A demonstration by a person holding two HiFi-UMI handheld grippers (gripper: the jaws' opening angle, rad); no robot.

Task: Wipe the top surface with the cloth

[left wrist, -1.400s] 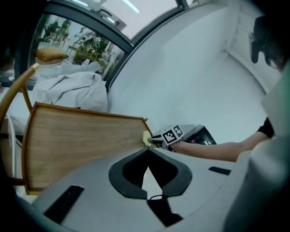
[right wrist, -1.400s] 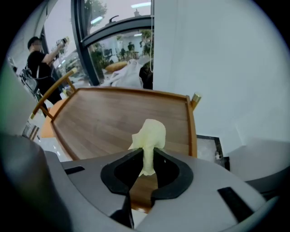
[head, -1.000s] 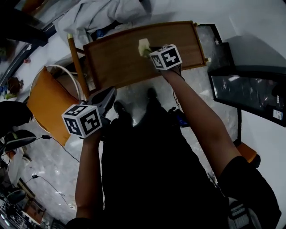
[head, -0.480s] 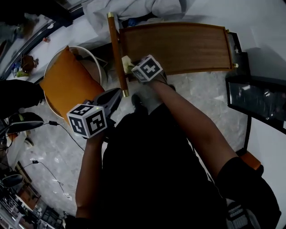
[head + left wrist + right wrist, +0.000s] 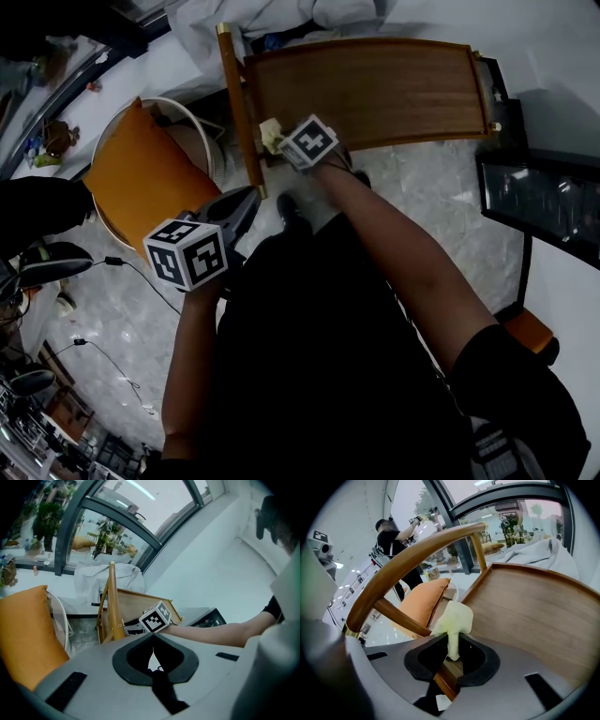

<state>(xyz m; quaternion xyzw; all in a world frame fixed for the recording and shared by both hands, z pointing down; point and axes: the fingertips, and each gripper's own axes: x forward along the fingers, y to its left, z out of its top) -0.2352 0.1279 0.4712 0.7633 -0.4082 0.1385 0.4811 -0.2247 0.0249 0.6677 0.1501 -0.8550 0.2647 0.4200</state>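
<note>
The right gripper [image 5: 452, 641] is pinching only a thin neck of the pale yellow crumpled cloth [image 5: 454, 618], so the wad may be working loose, or snagging on the curved wooden rail [image 5: 417, 555] just ahead of its jaws, at the end of the brown rimmed wooden top [image 5: 534, 616]. The left gripper [image 5: 153, 637], jaws together on nothing, is hanging well short of it. An orange cushion [image 5: 141, 187] is lying left of both, with arched windows [image 5: 117, 517] beyond.

The cloth [image 5: 454, 618] is soft, matt, crumpled fabric. The top surface [image 5: 534, 616] is smooth wood with fine grain and a low sheen. The cushion [image 5: 141, 187] at left looks like matt fabric; the floor [image 5: 441, 197] is glossy, marbled stone.
</note>
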